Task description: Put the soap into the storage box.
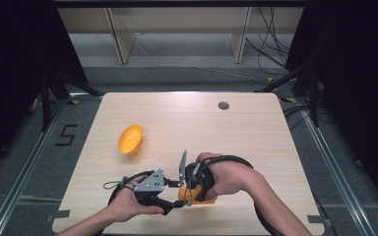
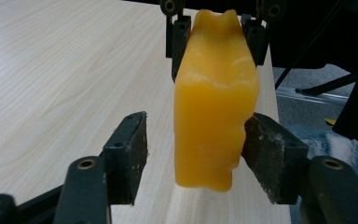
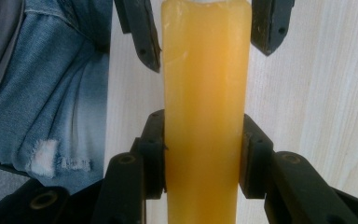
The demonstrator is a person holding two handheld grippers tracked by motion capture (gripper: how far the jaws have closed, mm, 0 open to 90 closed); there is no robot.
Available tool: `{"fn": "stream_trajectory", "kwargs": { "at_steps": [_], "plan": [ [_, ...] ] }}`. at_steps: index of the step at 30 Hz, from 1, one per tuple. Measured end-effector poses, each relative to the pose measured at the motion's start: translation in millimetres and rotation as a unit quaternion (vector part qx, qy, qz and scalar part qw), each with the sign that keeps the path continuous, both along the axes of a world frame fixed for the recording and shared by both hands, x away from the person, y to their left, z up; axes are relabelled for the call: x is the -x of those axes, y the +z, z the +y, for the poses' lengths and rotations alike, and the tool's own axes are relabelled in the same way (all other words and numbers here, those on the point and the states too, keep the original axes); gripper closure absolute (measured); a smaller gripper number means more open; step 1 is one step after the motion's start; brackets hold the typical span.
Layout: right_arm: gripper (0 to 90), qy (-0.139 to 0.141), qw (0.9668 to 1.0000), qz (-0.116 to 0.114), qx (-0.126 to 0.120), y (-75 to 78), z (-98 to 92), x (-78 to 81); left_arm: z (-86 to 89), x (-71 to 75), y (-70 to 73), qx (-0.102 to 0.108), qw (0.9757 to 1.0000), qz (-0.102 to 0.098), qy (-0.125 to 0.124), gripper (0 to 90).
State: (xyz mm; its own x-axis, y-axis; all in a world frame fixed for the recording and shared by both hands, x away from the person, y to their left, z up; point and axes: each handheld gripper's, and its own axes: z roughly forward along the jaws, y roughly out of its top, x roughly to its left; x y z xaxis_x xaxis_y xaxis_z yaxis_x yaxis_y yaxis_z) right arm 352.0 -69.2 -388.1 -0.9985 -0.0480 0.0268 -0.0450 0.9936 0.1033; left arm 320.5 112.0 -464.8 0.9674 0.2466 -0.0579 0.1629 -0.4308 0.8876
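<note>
A long yellow-orange waxy piece [image 2: 214,116] hangs just above the table's front edge. My right gripper [image 3: 203,144] is shut on it, both pads pressed to its sides. My left gripper [image 2: 198,144] straddles its other end: one pad touches the piece and the other pad stands a little off it. In the high view the two grippers meet nose to nose around the piece [image 1: 207,199], the left gripper [image 1: 178,194] coming from the left and the right gripper [image 1: 193,188] from the right. A second orange, cup-shaped piece [image 1: 130,139] lies on the table [image 1: 236,128] at centre left.
A small dark round cap [image 1: 223,105] sits in the tabletop near the far edge. Black stands and cables flank the table on the floor. The person's blue jeans [image 3: 51,93] are close below the table's front edge.
</note>
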Motion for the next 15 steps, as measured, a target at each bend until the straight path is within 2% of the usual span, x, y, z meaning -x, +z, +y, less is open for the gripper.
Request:
{"fn": "stream_trajectory", "kwargs": {
  "at_steps": [2, 3, 4, 6, 9, 10, 15],
  "plan": [
    [61.7, -0.002, 1.0000, 0.003, 0.001, -0.6, -0.2, 0.6, -1.7, 0.6, 0.6, 0.006, 1.0000, 0.000, 0.002, 42.7],
    [61.7, 0.010, 0.9999, 0.000, -0.005, -1.9, -0.5, -1.1, -2.3, 0.7, 0.6, 0.009, 1.0000, 0.000, 0.004, 44.3],
    [61.7, -0.003, 1.0000, 0.003, 0.000, -0.8, 0.0, 0.8, -3.1, 0.7, 0.8, 0.010, 0.9999, 0.000, 0.004, 44.3],
    [61.7, -0.009, 1.0000, 0.002, 0.001, -0.9, 0.4, 1.8, -4.3, 0.7, 1.1, 0.012, 0.9999, 0.002, 0.004, 46.1],
    [61.7, -0.011, 0.9999, 0.003, 0.002, -1.5, 0.7, 1.8, -6.0, 0.4, 2.0, 0.013, 0.9999, 0.001, 0.002, 47.8],
    [61.7, -0.011, 0.9999, 0.003, 0.002, -1.5, 0.7, 1.8, -7.7, 1.5, 2.1, 0.020, 0.9997, 0.008, 0.006, 47.8],
    [61.7, -0.012, 0.9999, -0.001, 0.003, -1.4, 1.3, 1.6, -10.4, 1.2, 3.9, 0.024, 0.9997, 0.007, 0.008, 53.2]
  ]
}}
